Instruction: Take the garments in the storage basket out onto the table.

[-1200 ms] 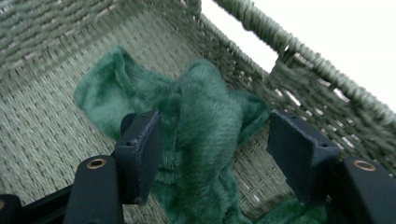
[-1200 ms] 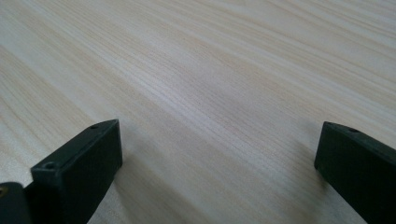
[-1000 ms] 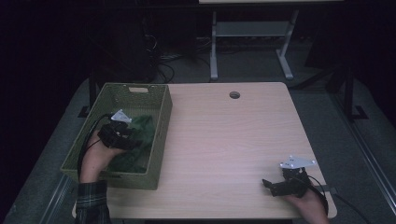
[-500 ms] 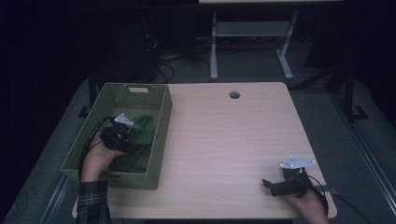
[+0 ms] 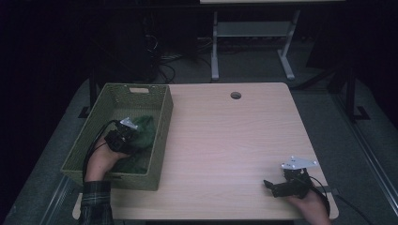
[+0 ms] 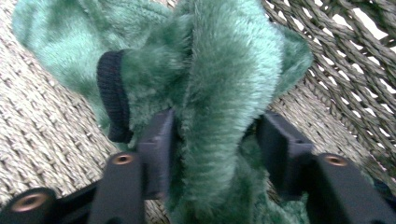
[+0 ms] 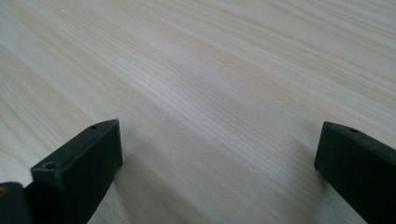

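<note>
The left gripper (image 6: 212,154) had just been closing on the green fleece (image 6: 219,84) between its jaws; it needed a firm squeeze before lifting.

I'm working in what looks like a dim lab or office: a light wood desk (image 5: 225,140) with a cable grommet hole (image 5: 235,95), tangled cables (image 5: 180,51) on grey carpet, and a metal table frame (image 5: 251,35) behind.

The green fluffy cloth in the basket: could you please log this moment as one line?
left tool: just closing, jaws pressing a fold of green cloth | place: inside woven basket | right tool: open, empty, over table
</note>
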The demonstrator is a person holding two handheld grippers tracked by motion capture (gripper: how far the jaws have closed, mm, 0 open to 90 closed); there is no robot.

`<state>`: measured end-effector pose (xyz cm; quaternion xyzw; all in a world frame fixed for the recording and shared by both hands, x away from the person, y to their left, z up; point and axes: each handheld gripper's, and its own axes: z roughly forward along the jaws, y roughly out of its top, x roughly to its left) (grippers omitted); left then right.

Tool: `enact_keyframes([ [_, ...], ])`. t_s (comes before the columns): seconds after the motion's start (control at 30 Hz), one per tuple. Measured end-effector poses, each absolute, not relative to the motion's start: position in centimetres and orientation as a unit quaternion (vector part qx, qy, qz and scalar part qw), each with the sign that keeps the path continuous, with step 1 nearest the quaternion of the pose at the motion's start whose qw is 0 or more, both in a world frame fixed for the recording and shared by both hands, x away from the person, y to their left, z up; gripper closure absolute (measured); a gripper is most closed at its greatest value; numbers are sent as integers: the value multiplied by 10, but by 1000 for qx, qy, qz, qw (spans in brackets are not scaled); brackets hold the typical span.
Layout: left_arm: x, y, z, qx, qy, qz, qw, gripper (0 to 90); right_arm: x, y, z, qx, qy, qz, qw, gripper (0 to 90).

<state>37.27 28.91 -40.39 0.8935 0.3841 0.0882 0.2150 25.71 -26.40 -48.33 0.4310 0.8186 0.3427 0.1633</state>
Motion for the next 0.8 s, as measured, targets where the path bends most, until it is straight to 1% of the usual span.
enact_keyframes([
  [0.17,373,290,-403,893,387,79,214,618,257,-264,-483,431,819,343,163,5],
  [0.2,374,291,-402,892,393,70,211,648,257,-264,-483,431,819,343,163,5],
  [0.27,374,291,-402,884,409,66,217,688,257,-264,-483,431,819,343,163,5],
  [0.4,374,294,-399,879,416,60,224,757,257,-264,-483,431,819,343,163,5],
  [0.53,373,296,-394,876,419,64,229,784,257,-264,-483,431,818,343,163,5],
  [0.8,371,301,-383,862,436,74,249,795,257,-264,-483,431,818,343,163,5],
])
